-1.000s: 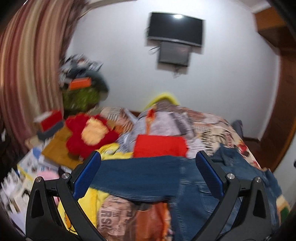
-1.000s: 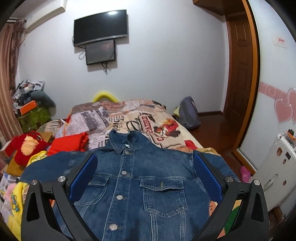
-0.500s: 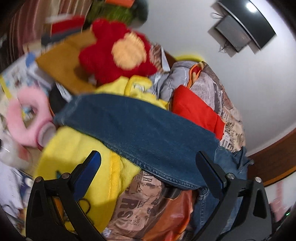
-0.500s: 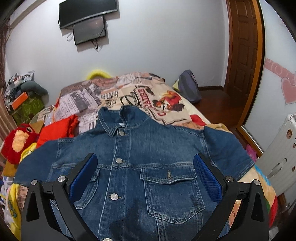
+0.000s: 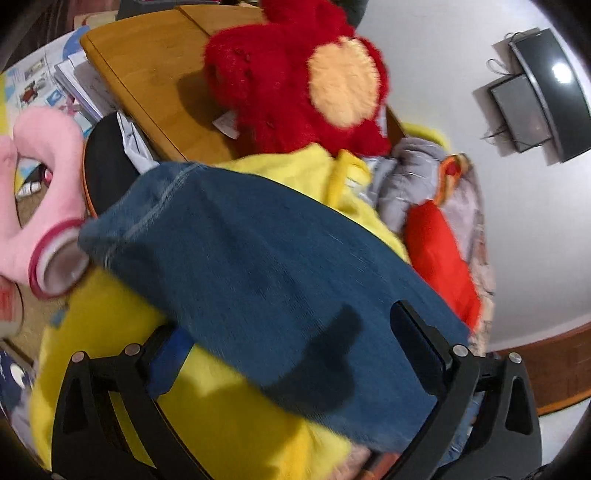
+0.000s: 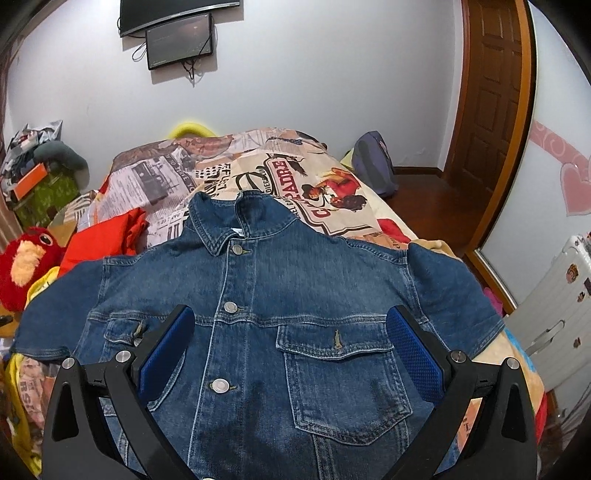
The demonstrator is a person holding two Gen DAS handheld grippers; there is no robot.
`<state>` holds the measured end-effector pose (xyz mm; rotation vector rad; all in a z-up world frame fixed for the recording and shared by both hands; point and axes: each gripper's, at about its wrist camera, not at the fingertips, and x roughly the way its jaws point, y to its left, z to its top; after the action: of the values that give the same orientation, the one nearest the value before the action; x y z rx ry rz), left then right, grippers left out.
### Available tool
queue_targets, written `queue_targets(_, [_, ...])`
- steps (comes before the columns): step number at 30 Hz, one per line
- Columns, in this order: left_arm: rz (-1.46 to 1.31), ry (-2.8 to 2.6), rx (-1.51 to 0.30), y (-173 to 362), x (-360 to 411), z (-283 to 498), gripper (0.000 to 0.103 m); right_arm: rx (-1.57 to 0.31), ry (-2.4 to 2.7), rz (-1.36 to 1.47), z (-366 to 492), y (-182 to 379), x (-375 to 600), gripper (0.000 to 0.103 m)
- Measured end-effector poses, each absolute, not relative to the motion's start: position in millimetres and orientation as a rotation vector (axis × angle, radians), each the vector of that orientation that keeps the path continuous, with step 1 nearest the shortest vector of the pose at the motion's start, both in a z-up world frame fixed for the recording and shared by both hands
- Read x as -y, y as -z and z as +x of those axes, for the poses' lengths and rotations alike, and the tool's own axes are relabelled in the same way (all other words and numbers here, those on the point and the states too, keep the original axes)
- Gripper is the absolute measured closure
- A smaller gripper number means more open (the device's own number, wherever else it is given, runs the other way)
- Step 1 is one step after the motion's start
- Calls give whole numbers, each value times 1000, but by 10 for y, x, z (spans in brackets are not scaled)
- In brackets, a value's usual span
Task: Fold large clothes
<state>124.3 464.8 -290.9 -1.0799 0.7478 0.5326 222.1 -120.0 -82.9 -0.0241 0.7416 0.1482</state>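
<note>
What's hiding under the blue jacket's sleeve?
In the left wrist view, the denim sleeve lies on something soft and yellow, maybe a plush or blanket. A printed bedspread shows beyond the jacket. What's directly beneath the sleeve's middle is covered.

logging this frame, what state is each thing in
jacket: spread flat on bed, front up, buttoned
left sleeve: stretched out over yellow blanket
left gripper: open, fingers astride sleeve
right gripper: open, above jacket chest
tv: off
door: closed

Left gripper (image 5: 295,347) and right gripper (image 6: 291,339) both spread wide.
</note>
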Motion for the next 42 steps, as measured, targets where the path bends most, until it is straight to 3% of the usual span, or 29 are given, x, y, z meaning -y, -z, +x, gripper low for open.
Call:
queue_targets(3, [-1054, -595, -771, 2976, -4760, 1346, 18, -724, -144, -41, 2185, 792, 1176, 0])
queue_targets(6, [-955, -659, -791, 2860, -4752, 1446, 40, -707, -145, -68, 2153, 761, 1150, 0])
queue_targets(8, [-880, -691, -800, 2759, -4733, 1498, 64, -700, -142, -84, 2146, 744, 1129, 0])
queue_targets(12, [-655, -738, -801, 2350, -4573, 1605, 89, -681, -149, -108, 2136, 709, 1109, 0])
queue_targets(20, [-352, -546, -602, 1047, -3752, 1942, 95, -669, -181, -125, 2133, 709, 1108, 0])
queue_targets(28, [-227, -269, -499, 170, -2566, 2655, 96, -647, -82, -181, 2125, 795, 1355, 0])
queue_targets(36, [-127, -18, -542, 106, -1230, 3196, 96, -677, -54, -183, 2101, 849, 1702, 0])
queue_targets(42, [8, 142, -703, 673, -175, 3471, 96, -715, -55, -155, 2123, 924, 1914, 0])
